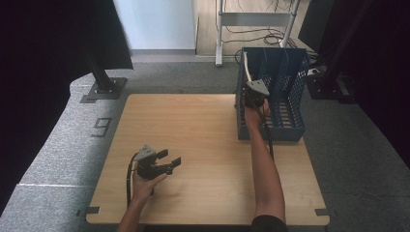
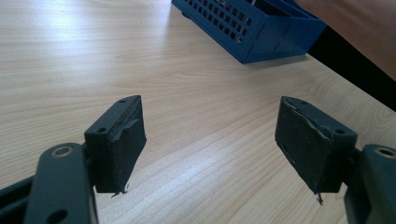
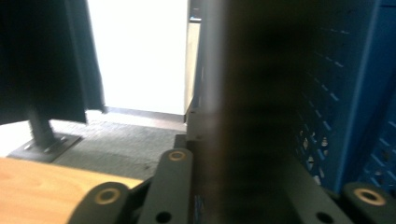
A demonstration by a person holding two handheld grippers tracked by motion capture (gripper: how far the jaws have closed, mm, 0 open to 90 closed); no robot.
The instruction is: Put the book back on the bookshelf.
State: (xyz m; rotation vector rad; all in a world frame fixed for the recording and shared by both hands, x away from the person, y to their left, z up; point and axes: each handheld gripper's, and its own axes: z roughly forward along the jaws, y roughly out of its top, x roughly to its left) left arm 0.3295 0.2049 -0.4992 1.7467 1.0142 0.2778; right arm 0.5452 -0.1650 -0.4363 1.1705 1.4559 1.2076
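A blue slatted basket (image 1: 285,128) stands on the right side of the wooden table (image 1: 193,125). My right gripper (image 1: 252,101) is at the basket's left wall, held over its rim, with the fingertips hidden by the hand and the wall. In the right gripper view a dark blurred upright wall (image 3: 252,93) stands between the jaws of the right gripper (image 3: 252,158), and the blue perforated basket (image 3: 355,93) is to its right; whether the pads press on the wall I cannot tell. My left gripper (image 1: 175,163) rests near the front left, jaws wide apart and empty. The left gripper (image 2: 210,140) looks at the basket (image 2: 252,28).
A black stand base (image 1: 104,89) sits on the grey floor beyond the table's far left corner. A metal frame with cables (image 1: 256,29) stands behind the basket. The person's right forearm (image 1: 265,169) stretches across the right half of the table.
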